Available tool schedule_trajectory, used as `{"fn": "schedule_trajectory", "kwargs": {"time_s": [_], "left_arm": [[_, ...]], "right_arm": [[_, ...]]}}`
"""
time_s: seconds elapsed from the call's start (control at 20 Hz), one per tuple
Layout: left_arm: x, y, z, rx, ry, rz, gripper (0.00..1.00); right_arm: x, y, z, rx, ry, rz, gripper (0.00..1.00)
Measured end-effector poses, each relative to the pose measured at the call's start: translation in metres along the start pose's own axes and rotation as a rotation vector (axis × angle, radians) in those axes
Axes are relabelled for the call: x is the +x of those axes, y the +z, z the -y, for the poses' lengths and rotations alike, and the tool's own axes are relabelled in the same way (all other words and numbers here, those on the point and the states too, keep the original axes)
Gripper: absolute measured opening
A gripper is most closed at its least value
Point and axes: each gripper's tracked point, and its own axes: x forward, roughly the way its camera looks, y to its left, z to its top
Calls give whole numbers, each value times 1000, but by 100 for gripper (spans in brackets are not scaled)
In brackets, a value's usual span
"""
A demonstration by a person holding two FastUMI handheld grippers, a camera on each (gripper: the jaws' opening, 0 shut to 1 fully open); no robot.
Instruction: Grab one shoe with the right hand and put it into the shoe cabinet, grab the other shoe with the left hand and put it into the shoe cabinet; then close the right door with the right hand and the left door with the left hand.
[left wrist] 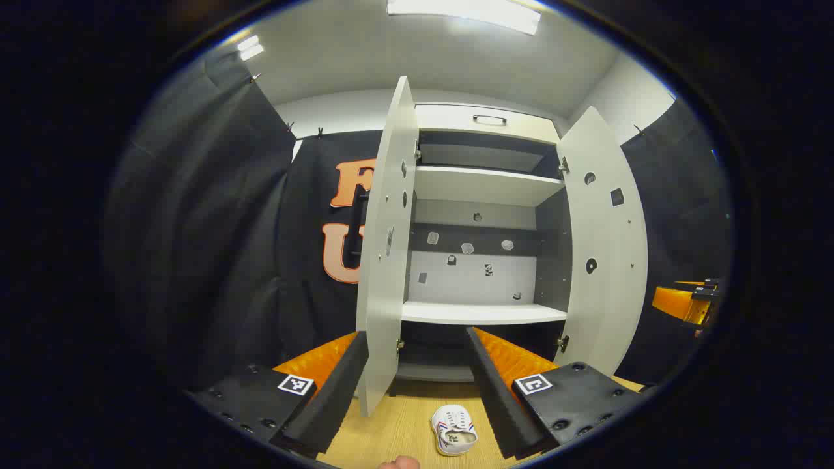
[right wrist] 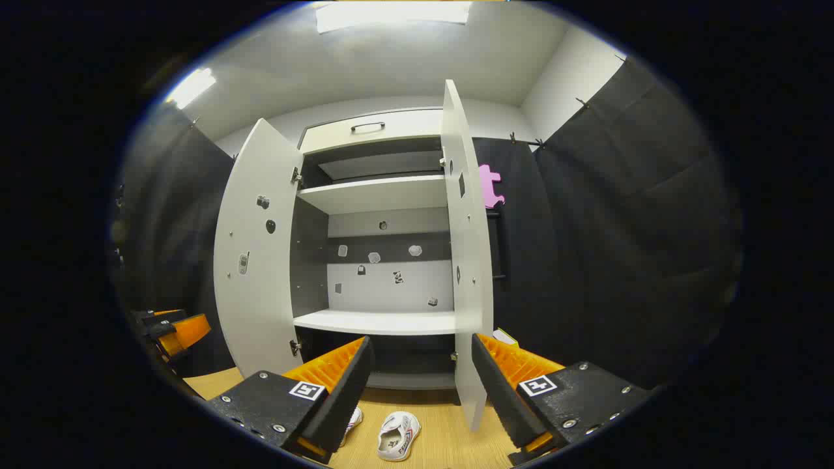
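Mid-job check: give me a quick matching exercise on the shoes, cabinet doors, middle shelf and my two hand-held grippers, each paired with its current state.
Things:
1. Shoes
2. Cabinet doors
3. Middle shelf
4. Left hand-held gripper and right hand-held gripper

States:
A. Swung wide open
B. Bare, nothing on it
C. Lying on the wooden floor in front of the cabinet
D. Fingers apart, holding nothing

Pairs: 1-C, 2-A, 3-B, 4-D

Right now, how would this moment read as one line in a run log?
stage: start | white sneakers: on wooden floor | tall white shoe cabinet: both doors open | left hand-held gripper: open | right hand-held gripper: open
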Motion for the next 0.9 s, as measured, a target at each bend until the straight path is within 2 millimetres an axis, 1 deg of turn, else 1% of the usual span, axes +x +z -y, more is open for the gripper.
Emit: {"fn": "schedule_trajectory", "kwargs": {"time_s": [0.05,0.25,0.3,0.35,0.55,0.6,0.65,0.9], "left_arm": [[0,1,0,4,0,1,96],[1,3,9,-14,-23,-2,96],[0,3,12,-16,-28,-5,99],[1,3,14,-17,-33,-4,96],[1,2,19,-23,-42,-10,96],[2,1,20,-24,-43,-13,99],[1,1,22,-22,-45,-15,96],[2,5,26,-10,-50,-7,96]], "right_arm": [[-1,1,2,-5,-5,2,92],[-4,7,10,-21,-29,10,92],[-3,8,12,-22,-33,12,92],[-3,9,12,-19,-32,13,92],[-3,15,13,3,-20,31,93],[-3,15,14,0,-21,33,92],[-2,15,14,-3,-20,33,92],[1,19,11,-4,-6,48,93]]}}
